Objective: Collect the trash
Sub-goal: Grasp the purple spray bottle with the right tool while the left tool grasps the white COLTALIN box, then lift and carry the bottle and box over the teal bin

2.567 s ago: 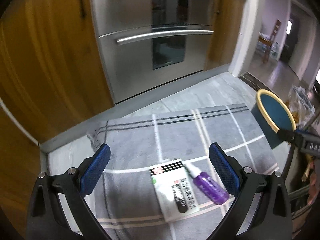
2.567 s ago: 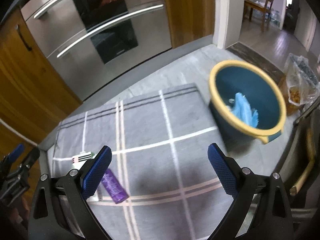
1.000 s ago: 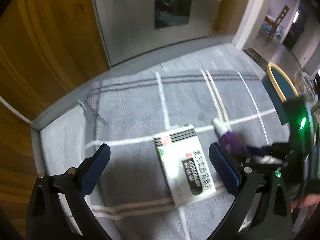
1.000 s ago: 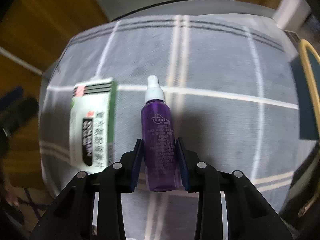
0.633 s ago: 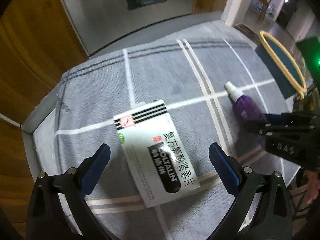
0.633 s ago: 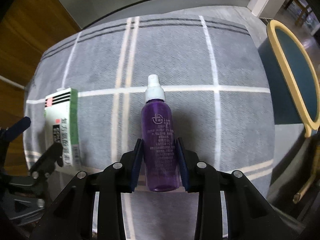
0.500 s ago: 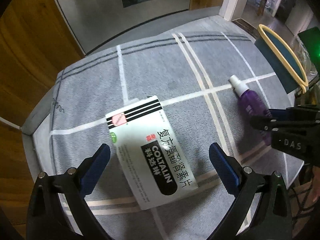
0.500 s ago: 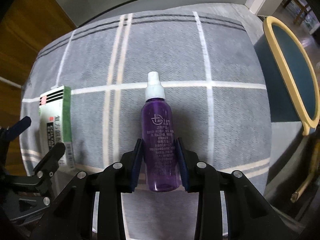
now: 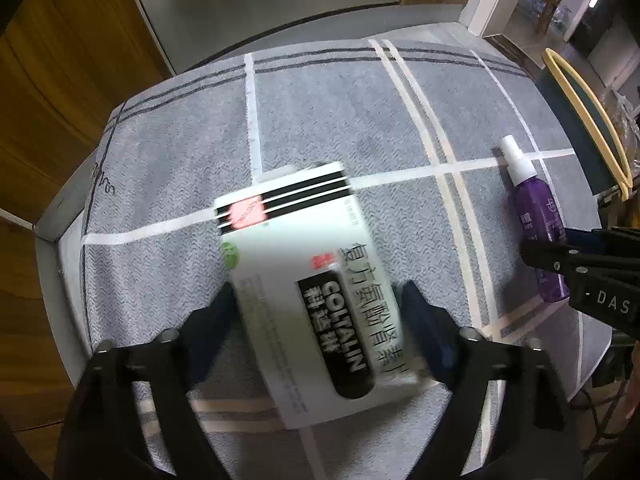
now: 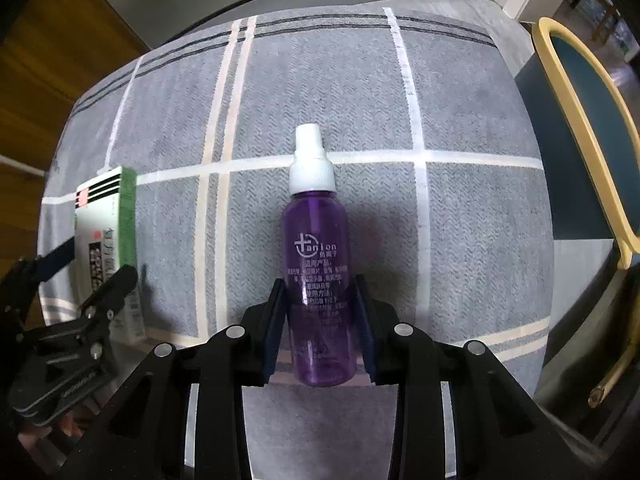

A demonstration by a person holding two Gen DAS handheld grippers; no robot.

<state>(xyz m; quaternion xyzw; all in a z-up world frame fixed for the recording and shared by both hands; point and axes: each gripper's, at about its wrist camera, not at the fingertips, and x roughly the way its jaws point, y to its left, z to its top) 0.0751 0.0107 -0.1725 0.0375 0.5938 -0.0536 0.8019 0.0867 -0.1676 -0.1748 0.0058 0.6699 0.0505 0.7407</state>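
A white medicine box with black stripes and a black label sits between the fingers of my left gripper, which is shut on its sides. The box also shows in the right wrist view, tilted on edge. My right gripper is shut on a purple spray bottle with a white cap, lying along the fingers. The bottle also shows in the left wrist view, held by the right gripper. A blue bin with a yellow rim stands at the right.
A grey rug with white and black lines covers the floor. A steel oven front and wooden cabinets stand behind it. The bin's rim is at the rug's right edge. A doorway opens at the far right.
My left gripper has closed from wide open onto the box's sides. My right gripper keeps its hold on the purple bottle, and the rug looks slightly nearer and shifted.
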